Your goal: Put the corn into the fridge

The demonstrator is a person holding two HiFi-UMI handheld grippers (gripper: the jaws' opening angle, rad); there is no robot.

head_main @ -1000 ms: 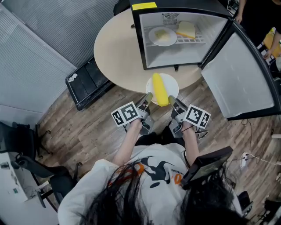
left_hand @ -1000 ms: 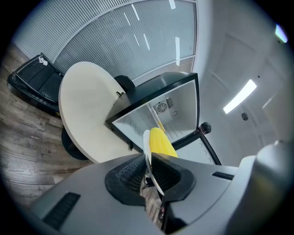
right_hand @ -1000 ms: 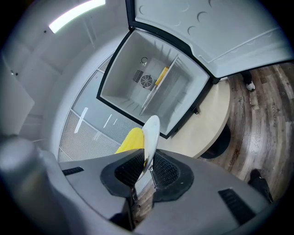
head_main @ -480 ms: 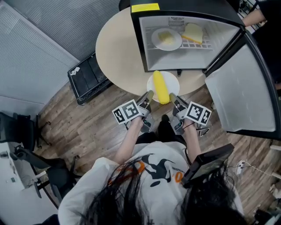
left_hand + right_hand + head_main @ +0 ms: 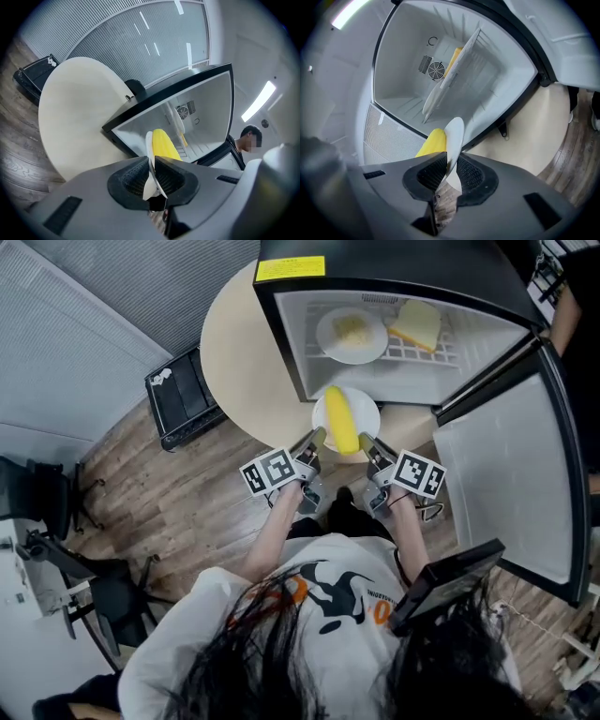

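A yellow corn cob (image 5: 341, 418) lies on a small white plate (image 5: 366, 409), held in the air just in front of the open mini fridge (image 5: 394, 334). My left gripper (image 5: 317, 440) is shut on the plate's left rim (image 5: 150, 159), with the corn (image 5: 163, 144) beyond the jaws. The plate's right rim (image 5: 453, 140) sits clamped in my right gripper (image 5: 364, 442), the corn (image 5: 432, 142) showing to its left. Both grippers carry the plate level with the fridge's lower compartment.
The fridge's wire shelf holds a white plate of yellow food (image 5: 351, 333) and a yellow wedge (image 5: 418, 324). Its door (image 5: 506, 465) swings open to the right. The fridge stands on a round beige table (image 5: 234, 352). A black case (image 5: 178, 399) lies on the wooden floor at left.
The plate with the corn has moved forward, from over the table's edge to the fridge's opening. Both grippers stay shut on its rims.
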